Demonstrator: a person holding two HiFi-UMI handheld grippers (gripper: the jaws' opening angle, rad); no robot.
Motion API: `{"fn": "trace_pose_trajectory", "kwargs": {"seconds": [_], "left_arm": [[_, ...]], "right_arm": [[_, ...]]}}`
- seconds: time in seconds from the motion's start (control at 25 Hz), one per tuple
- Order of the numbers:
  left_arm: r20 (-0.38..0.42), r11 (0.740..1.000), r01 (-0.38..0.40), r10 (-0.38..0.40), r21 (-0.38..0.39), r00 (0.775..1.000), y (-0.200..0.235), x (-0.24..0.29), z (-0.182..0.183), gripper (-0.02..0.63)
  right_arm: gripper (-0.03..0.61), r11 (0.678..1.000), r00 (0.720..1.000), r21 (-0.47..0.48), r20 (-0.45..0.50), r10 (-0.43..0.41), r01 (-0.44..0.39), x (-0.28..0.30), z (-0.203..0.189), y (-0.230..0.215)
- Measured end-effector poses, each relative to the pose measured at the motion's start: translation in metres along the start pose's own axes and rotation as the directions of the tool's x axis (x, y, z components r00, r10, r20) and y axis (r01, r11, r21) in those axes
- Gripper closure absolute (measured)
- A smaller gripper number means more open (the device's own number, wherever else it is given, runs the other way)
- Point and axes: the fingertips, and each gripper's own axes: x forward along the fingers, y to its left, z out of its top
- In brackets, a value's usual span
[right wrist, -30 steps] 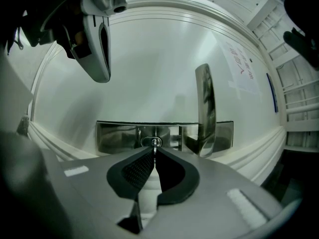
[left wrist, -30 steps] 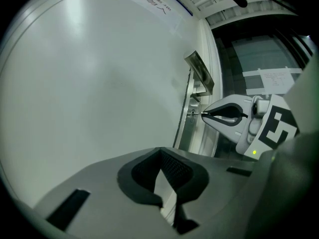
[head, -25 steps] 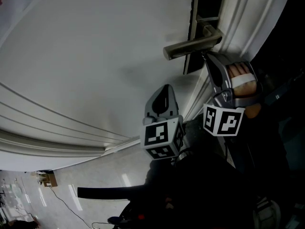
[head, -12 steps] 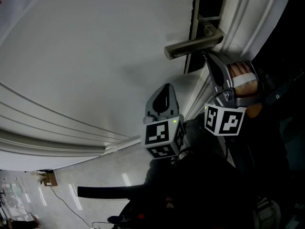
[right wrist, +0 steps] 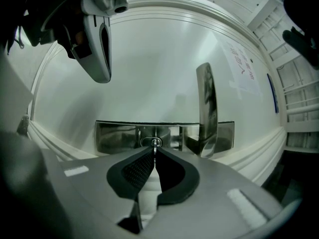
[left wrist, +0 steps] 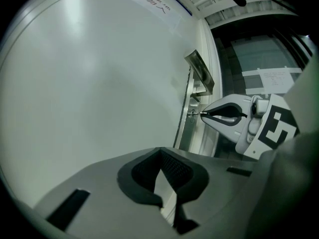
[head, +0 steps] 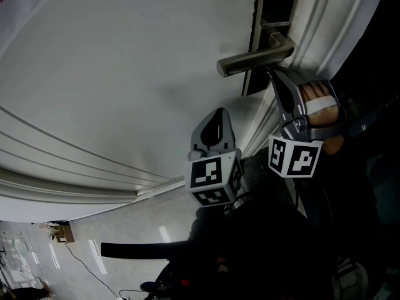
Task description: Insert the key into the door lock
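Where the view is nearest, the left gripper (left wrist: pixel 159 153) fills its own camera: grey matte plastic shell, black pads with a fine ribbed texture, tips pressed together with nothing between them. It hangs just off the door face, below the handle, apart from the lock. Its marker cube (head: pixel 212 180) is black-and-white squares on white.

Right gripper (right wrist: pixel 155 151): same grey shell, same ribbed black pads, jaws clamped on the key (right wrist: pixel 155 147), a thin flat metal blade held edge-on. A hand (head: pixel 319 105) shows inside the gripper's frame.

The key tip sits in the keyhole (right wrist: pixel 155 142), a small oval opening in the lock plate (right wrist: pixel 114 136). The plate is long, rectangular, polished and reflective metal. From the left gripper view the right gripper's pointed tips touch up against the plate edge.

Just beside the keyhole is the lever handle (head: pixel 253 60), a straight flat metal bar with a brushed sheen, sticking out from the same plate.

The door (head: pixel 125 74) is smooth, white and matte, with raised curved mouldings (head: pixel 62 167). A printed paper sheet (right wrist: pixel 241 63) is stuck on it, text too small to read.

Farthest down is a glossy pale floor (head: pixel 125 236) with light reflections and a thin cable (head: pixel 81 261).
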Motion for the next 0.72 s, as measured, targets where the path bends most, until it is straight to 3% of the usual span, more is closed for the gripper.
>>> {"fn": "trace_pose_trajectory", "kwargs": {"seconds": [0.72], "left_arm": [[-0.008, 1.000, 0.001, -0.001, -0.002, 1.000, 0.0018, 0.0031, 0.0032, 0.612]], "right_arm": [[0.566, 1.000, 1.000, -0.009, -0.004, 0.006, -0.006, 0.0025, 0.0005, -0.0008]]}}
